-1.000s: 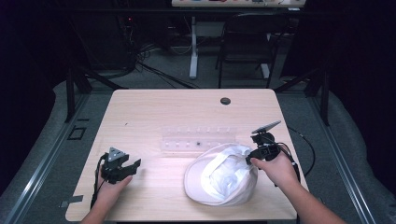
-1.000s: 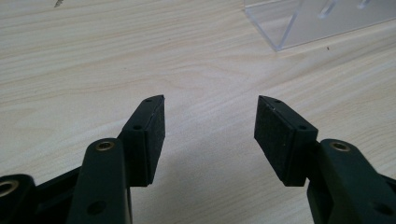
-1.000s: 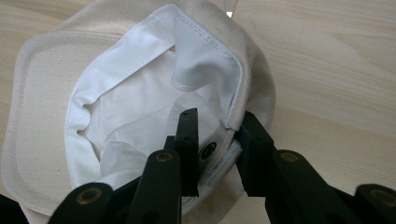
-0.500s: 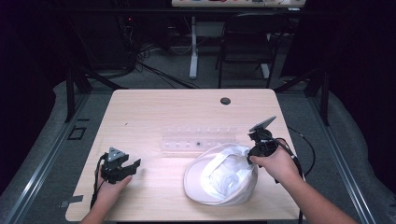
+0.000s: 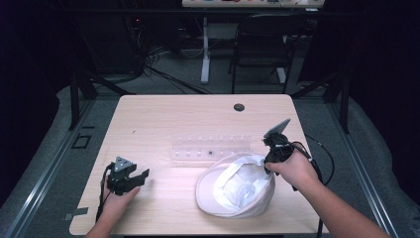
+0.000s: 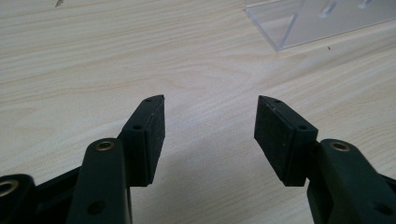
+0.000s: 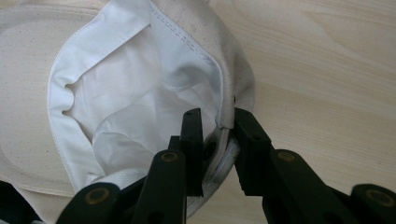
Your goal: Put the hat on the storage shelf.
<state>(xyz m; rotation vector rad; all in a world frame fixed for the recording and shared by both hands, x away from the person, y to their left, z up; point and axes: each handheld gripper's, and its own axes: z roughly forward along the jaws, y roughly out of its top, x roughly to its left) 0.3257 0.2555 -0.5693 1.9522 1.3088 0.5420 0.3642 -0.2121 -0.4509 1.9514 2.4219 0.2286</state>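
A white fabric hat [image 5: 235,188] lies upside down on the wooden table [image 5: 173,119], right of centre, its pale lining [image 7: 130,93] facing up. My right gripper [image 5: 270,158] is at the hat's far right rim. In the right gripper view its jaws [image 7: 217,116] are closed on the stitched rim, one inside the hat and one outside. My left gripper [image 5: 141,176] rests low over the table near the front left, apart from the hat. Its jaws [image 6: 211,112] stand wide open over bare wood with nothing between them.
A clear plastic rack [image 5: 210,148] lies across the table's middle, just behind the hat; its corner [image 6: 317,18] shows ahead of the left gripper. A dark grommet hole [image 5: 239,107] sits near the far edge. A black cable [image 5: 322,158] trails right. A chair [image 5: 262,44] stands beyond the table.
My right gripper has shifted a little left and down onto the hat's rim, and the rim has bunched up under it. The left gripper has stayed put.
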